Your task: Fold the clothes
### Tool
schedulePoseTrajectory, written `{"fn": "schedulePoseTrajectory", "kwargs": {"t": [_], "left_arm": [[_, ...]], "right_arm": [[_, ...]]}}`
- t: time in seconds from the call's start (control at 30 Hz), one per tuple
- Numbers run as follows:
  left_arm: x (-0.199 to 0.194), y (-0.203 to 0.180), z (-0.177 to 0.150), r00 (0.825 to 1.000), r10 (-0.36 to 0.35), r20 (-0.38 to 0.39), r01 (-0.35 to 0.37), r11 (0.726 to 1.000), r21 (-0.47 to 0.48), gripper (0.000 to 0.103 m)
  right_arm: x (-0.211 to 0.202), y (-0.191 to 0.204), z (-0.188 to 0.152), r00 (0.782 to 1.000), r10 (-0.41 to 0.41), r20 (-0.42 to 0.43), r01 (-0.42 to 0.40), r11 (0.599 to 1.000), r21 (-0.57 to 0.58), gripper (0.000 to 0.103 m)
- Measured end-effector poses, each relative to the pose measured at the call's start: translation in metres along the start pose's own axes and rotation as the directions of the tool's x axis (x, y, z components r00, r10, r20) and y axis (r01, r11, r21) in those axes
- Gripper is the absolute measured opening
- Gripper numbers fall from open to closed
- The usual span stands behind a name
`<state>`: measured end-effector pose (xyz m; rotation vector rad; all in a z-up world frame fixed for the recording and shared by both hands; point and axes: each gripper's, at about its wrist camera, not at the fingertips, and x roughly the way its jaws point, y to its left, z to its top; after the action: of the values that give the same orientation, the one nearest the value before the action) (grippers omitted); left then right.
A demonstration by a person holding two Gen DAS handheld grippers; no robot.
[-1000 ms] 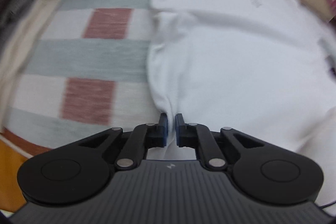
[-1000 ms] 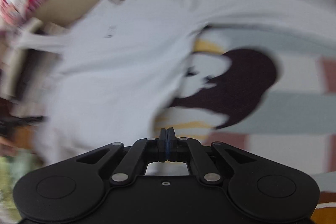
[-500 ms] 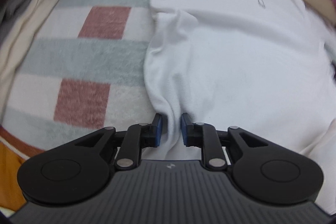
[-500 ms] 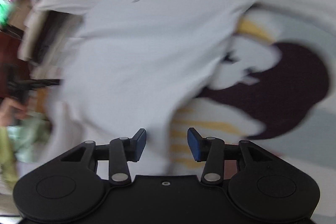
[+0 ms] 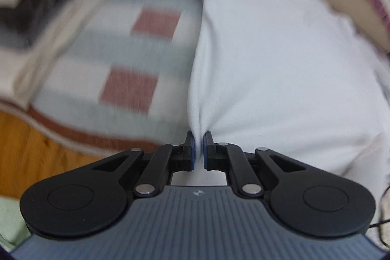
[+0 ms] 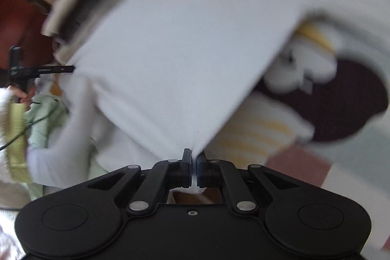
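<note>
Over striped blanket (image 5: 126, 57), both claws pinch white shirt (image 5: 268, 65)

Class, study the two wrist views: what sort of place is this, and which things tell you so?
Probably a home bedroom. A white shirt lies spread on a checked blanket that looks like bedding over a wooden floor, with folded clothes stacked nearby.

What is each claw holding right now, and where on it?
Both hold the white shirt: the left claw pinches its bottom edge, the right claw a bottom corner.
</note>
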<state>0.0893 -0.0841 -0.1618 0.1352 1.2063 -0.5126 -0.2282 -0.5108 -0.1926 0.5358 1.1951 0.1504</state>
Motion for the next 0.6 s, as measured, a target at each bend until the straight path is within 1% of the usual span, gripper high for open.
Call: {"fn": "schedulePoseTrajectory", "kwargs": {"t": [0.03, 0.07, 0.17, 0.2, 0.27, 0.33, 0.37, 0.4, 0.47, 0.53, 0.6], "left_arm": [[0.008, -0.002, -0.004, 1.0, 0.01, -0.024, -0.01, 1.0, 0.005, 0.006], [0.007, -0.007, -0.008, 0.999, 0.023, -0.03, -0.022, 0.999, 0.03, 0.006], [-0.007, -0.024, -0.01, 0.998, 0.063, -0.018, -0.06, 0.987, 0.148, 0.006], [-0.01, -0.026, -0.009, 0.997, 0.073, -0.015, -0.069, 0.982, 0.175, 0.007], [-0.003, -0.023, -0.007, 0.996, 0.072, -0.045, -0.064, 0.986, 0.156, 0.007], [0.014, -0.016, -0.008, 0.994, 0.062, -0.094, -0.054, 0.995, 0.084, 0.007], [0.016, -0.015, -0.008, 0.994, 0.061, -0.088, -0.054, 0.996, 0.069, 0.008], [0.017, -0.015, -0.008, 0.994, 0.063, -0.086, -0.058, 0.996, 0.068, 0.008], [0.016, -0.02, -0.009, 0.992, 0.084, -0.089, -0.074, 0.991, 0.109, 0.008], [0.015, -0.02, -0.01, 0.992, 0.087, -0.092, -0.076, 0.99, 0.115, 0.009], [0.012, -0.019, -0.01, 0.991, 0.09, -0.098, -0.079, 0.991, 0.109, 0.015]], "right_arm": [[0.001, 0.0, 0.002, 1.0, -0.014, -0.002, 0.014, 1.0, 0.008, 0.006], [-0.002, 0.003, 0.003, 1.0, -0.026, -0.001, 0.026, 1.0, -0.001, 0.006], [-0.012, 0.021, -0.003, 0.996, -0.091, 0.006, 0.091, 0.992, -0.087, 0.006], [-0.01, 0.024, -0.006, 0.993, -0.114, 0.003, 0.113, 0.988, -0.1, 0.006], [0.005, 0.024, -0.004, 0.988, -0.148, -0.039, 0.143, 0.984, -0.103, 0.006], [0.022, 0.019, 0.003, 0.979, -0.178, -0.098, 0.167, 0.98, -0.105, 0.006], [0.029, 0.018, 0.006, 0.974, -0.194, -0.121, 0.181, 0.977, -0.113, 0.006], [0.032, 0.02, 0.007, 0.969, -0.211, -0.128, 0.195, 0.972, -0.132, 0.006], [0.033, 0.026, 0.006, 0.962, -0.238, -0.132, 0.216, 0.962, -0.164, 0.006], [0.033, 0.025, 0.005, 0.956, -0.254, -0.145, 0.232, 0.96, -0.154, 0.009], [0.033, 0.022, 0.005, 0.946, -0.278, -0.168, 0.258, 0.957, -0.134, 0.013]]}}
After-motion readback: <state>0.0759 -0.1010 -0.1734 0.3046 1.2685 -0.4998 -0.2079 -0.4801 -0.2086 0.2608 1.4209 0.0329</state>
